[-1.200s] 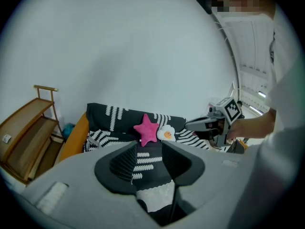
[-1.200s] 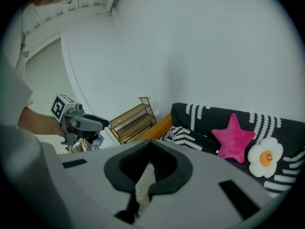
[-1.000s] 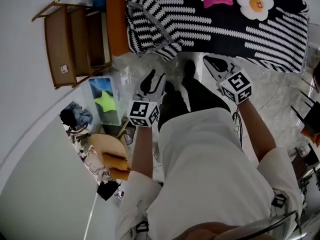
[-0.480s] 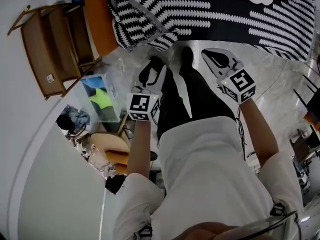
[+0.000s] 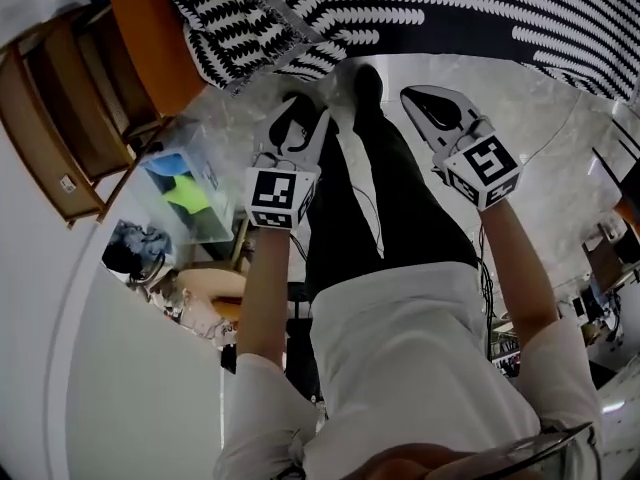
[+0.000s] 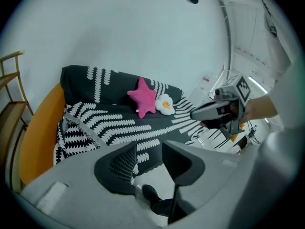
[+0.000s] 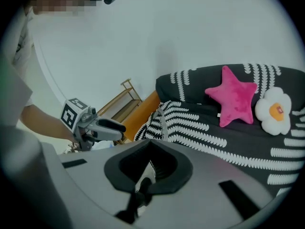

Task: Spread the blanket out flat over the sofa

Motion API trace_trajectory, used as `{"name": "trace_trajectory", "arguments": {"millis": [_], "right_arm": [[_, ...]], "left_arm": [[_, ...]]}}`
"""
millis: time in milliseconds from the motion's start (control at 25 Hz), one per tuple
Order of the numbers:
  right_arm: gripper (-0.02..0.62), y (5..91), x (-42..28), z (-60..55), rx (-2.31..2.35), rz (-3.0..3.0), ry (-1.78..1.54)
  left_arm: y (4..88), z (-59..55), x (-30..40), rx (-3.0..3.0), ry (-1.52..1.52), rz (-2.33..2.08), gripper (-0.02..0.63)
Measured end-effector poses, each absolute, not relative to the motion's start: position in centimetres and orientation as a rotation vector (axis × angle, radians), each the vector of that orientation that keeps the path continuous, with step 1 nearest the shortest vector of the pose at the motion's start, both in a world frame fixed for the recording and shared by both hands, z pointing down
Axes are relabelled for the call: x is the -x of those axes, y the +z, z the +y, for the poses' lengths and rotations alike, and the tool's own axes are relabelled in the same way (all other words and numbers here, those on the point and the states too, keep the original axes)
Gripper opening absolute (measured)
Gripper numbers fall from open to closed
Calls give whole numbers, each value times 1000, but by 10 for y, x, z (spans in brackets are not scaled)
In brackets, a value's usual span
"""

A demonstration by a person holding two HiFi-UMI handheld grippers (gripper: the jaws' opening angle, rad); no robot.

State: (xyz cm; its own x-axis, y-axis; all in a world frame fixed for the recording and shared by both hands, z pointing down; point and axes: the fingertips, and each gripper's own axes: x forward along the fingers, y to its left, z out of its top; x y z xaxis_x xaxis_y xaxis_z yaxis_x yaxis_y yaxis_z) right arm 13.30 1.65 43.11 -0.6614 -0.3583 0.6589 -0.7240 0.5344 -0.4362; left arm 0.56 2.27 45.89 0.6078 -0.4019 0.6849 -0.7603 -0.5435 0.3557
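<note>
A black blanket with white fern stripes (image 5: pixel 420 13) covers the sofa and lies bunched against the orange arm (image 5: pixel 150 38). The left gripper view shows the blanket (image 6: pixel 119 125) with a pink star cushion (image 6: pixel 144 97) and a white flower cushion (image 6: pixel 165 104) on it. My left gripper (image 5: pixel 303 108) hangs over the floor short of the blanket's edge, open, its jaws (image 6: pixel 148 149) bare. My right gripper (image 5: pixel 412 96) is level with it on the right, shut with tips meeting (image 7: pixel 150 143) and nothing held. In the right gripper view the blanket (image 7: pixel 205 130) runs past the star (image 7: pixel 233 99).
The person's black trouser legs and shoes (image 5: pixel 365 168) stand between the grippers on the marble floor (image 5: pixel 540 118). A wooden shelf (image 5: pixel 50 118) and a clear box (image 5: pixel 185 193) with blue and green items stand left of the sofa. Clutter lies lower left.
Both grippers have sunk in front of the sofa. The head view has swung down, so the cushions have slid off the top edge. Neither pair of jaws has changed.
</note>
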Motion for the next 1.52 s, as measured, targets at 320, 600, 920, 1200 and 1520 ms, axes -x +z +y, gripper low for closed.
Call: {"name": "trace_trajectory", "arguments": {"millis": [320, 600, 920, 1200, 1520], "right_arm": [[-2, 498, -128, 28, -856, -2255, 986], [-2, 557, -121, 33, -812, -2246, 994], [-2, 597, -123, 28, -788, -2238, 1013], [-2, 623, -126, 28, -760, -2229, 1031], [-2, 638, -126, 20, -779, -2225, 1067]], "left_arm": [[537, 18, -11, -2220, 801, -859, 167], [615, 16, -10, -2231, 906, -808, 175], [682, 4, -16, -2263, 1051, -754, 190], [731, 0, -23, -2320, 1228, -615, 207], [784, 11, -23, -2337, 1507, -426, 213]]}}
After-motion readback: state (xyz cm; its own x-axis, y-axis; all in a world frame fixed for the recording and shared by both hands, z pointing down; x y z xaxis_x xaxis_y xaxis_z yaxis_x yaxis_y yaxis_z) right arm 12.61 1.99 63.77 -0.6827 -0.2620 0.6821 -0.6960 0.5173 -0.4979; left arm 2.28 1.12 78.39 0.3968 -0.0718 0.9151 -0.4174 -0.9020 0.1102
